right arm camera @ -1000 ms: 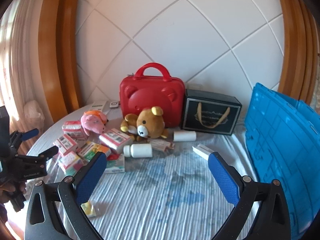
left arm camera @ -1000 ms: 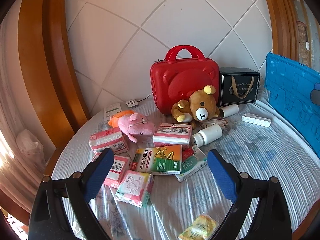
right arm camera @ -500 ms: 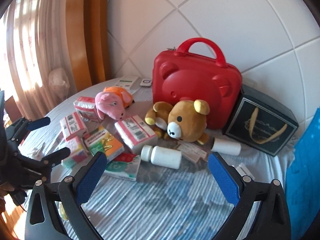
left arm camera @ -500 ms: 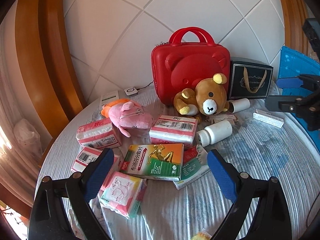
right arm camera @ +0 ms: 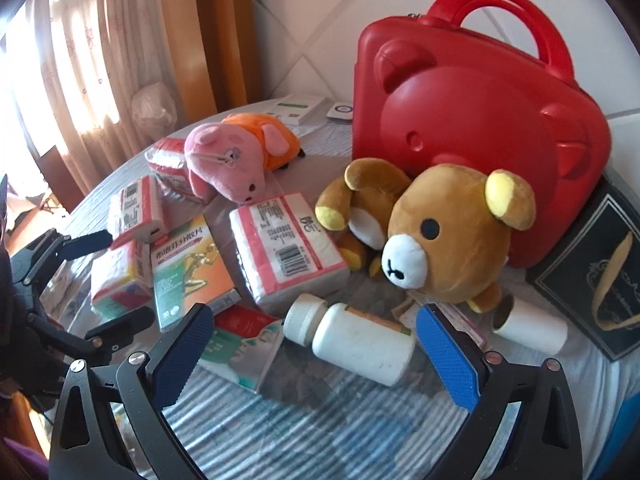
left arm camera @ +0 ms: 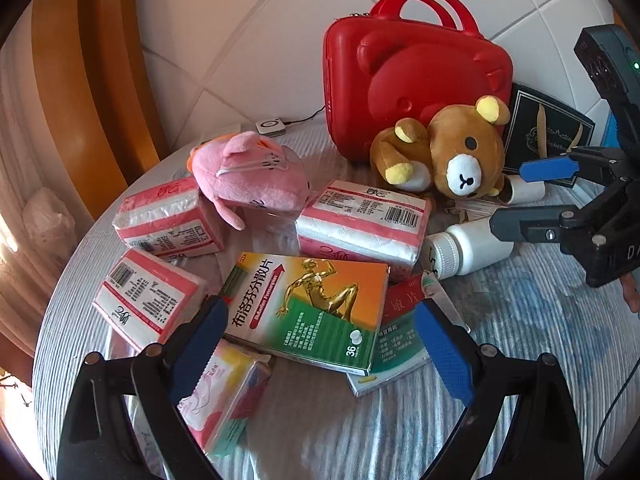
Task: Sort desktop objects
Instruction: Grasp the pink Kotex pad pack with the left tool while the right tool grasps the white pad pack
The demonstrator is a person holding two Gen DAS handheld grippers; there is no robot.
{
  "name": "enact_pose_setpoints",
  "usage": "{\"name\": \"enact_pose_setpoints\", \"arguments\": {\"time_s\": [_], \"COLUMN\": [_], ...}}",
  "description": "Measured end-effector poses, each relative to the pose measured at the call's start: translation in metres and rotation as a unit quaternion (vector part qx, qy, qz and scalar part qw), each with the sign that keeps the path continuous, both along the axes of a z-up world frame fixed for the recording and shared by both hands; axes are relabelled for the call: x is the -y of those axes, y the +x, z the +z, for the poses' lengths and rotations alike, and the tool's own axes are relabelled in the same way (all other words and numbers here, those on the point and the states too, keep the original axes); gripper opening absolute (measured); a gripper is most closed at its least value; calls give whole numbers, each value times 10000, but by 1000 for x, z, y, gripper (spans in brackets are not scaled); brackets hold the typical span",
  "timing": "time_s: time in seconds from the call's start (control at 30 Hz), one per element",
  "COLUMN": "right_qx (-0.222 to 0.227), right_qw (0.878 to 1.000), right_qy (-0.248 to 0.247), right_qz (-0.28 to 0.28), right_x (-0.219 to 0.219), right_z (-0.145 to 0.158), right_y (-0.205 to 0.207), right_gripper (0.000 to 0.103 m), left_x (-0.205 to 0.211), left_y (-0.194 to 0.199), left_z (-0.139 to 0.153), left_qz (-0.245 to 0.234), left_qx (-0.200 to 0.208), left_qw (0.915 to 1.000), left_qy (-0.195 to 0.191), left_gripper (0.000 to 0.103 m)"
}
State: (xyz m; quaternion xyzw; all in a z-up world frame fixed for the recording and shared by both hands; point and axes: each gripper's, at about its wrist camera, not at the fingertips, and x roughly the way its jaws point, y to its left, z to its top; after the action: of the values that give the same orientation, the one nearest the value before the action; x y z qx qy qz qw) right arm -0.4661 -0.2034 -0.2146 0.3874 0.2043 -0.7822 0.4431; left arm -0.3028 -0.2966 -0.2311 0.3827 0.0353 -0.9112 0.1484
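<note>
A: What surface am I working over?

B: A round table [left arm camera: 540, 320] under a striped blue-white cloth, backed by a white quilted wall [left arm camera: 248, 28], with curtains at the far left.

A: Left to right, what lies on it?

B: At left, pink tissue packs [left arm camera: 168, 216] ring a pink plush pig [left arm camera: 248, 172]. Nearer, an orange-green medicine box [left arm camera: 308, 304] lies flat, partly over a red-green box [left arm camera: 400, 332]. Another tissue pack [right arm camera: 284, 248] sits mid-table. To its right a brown teddy bear [right arm camera: 444, 236] leans on an upright red case [right arm camera: 480, 128]. In front of the bear a white bottle [right arm camera: 360, 336] lies on its side; a smaller white bottle [right arm camera: 528, 328] lies further right, beside a black gift box [right arm camera: 600, 280].

A: And my tools?

B: I see my left gripper [left arm camera: 320, 344] spread wide and empty, hovering over the medicine box. My right gripper [right arm camera: 316, 360] is likewise spread wide and empty, its pads flanking the large white bottle without touching it.
</note>
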Motion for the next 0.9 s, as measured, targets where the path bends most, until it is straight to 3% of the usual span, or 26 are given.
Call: {"name": "enact_pose_setpoints", "arguments": {"time_s": [0.13,0.37,0.53,0.7,0.83,0.9], "right_qx": [205,342,358,283,263,322], "right_qw": [9988,9988,9989,9981,9974,9971], "right_qy": [240,187,204,208,319,371], "right_qz": [375,291,222,513,583,587], "right_x": [4,8,18,35,52,60], "right_z": [-22,-32,-30,-28,-36,-41], "right_y": [8,5,0,2,-13,-23], "right_gripper": [103,103,103,103,103,102], "left_x": [3,46,69,77,75,77], "left_y": [17,54,54,48,39,39], "left_z": [-2,-20,-42,-62,-71,-74], "left_qz": [-140,-143,-200,-270,-348,-307], "left_qx": [72,403,713,824,935,947], "left_qw": [9999,9991,9972,9958,9946,9942], "left_qy": [-15,36,61,295,284,402], "left_gripper": [95,95,95,95,85,85]}}
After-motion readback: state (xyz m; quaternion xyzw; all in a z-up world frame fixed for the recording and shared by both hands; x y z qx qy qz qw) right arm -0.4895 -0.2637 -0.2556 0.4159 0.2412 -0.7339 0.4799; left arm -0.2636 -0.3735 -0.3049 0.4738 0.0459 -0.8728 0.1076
